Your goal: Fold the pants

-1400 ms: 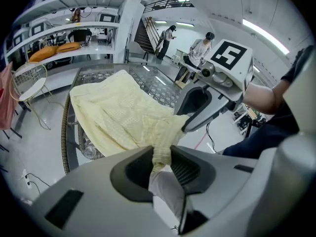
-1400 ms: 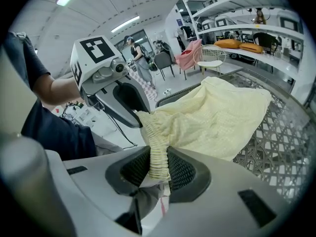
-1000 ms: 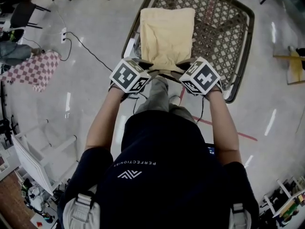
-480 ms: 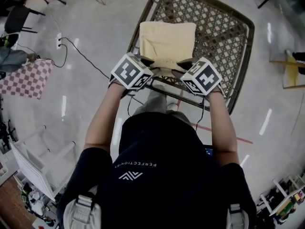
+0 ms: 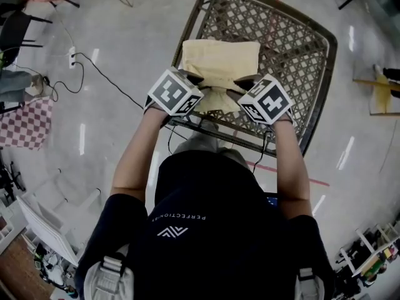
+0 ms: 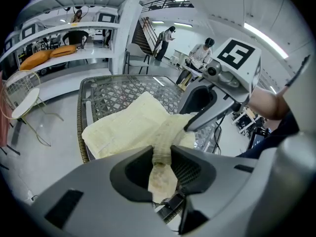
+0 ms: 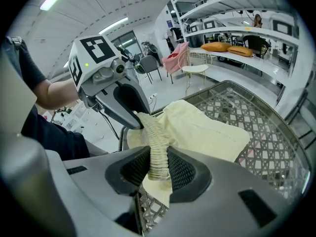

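Clamped tight on a bunched, ribbed edge of the pale yellow cloth pants (image 5: pixel 222 55) in the left gripper (image 6: pixel 162 154). Same deal in the right gripper (image 7: pixel 158 159), just beside it. Rest lying folded flat on the brown woven-lattice table (image 5: pixel 287 36), near edge lifted off it. Shiny grey floor (image 5: pixel 137 17) all round.

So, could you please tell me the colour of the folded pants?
The folded fabric pants are pale yellow; the head view shows it best.

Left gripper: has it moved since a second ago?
Yes. The left gripper went forward, from the near rim of the table to over its top, carrying the edge of the pants along.
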